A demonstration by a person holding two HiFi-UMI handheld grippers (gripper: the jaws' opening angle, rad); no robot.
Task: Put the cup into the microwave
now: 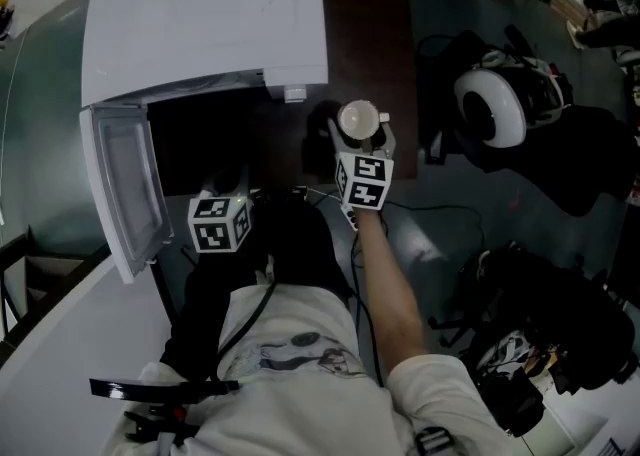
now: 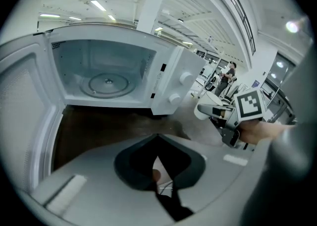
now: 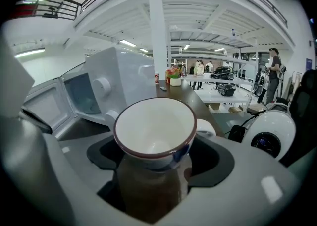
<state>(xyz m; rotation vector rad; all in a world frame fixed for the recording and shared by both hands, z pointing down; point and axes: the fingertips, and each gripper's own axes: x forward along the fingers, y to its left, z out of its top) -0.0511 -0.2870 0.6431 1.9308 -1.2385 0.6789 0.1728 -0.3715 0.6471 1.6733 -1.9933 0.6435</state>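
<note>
The right hand-held gripper [image 1: 359, 136] is clamped on the cup [image 1: 358, 120]. In the right gripper view the jaws press the cup [image 3: 154, 127] from both sides below its rim. It stands upright, mouth up and empty, clear of the table [image 1: 365, 34].

To that gripper's left is the microwave [image 1: 205, 19]. The cup is level with the microwave's front right corner, just off the knobs [image 3: 101, 86] and outside the cavity [image 1: 200, 134]. To the gripper's right the table's edge runs close.

The left hand-held gripper [image 1: 228, 189] is drawn together at the tips with nothing between them, as the left gripper view [image 2: 157, 138] shows. Straight ahead of it the cavity [image 2: 104, 61] gapes, with only the turntable [image 2: 106, 82] on its floor. The door [image 2: 25, 121] is swung fully out to its left, leaving the whole mouth free. Bare table [image 2: 99, 126] lies between this gripper and the lower sill. To its right the other gripper [image 2: 216, 113] holds the cup [image 2: 203, 111] beyond the control panel's edge.
</note>
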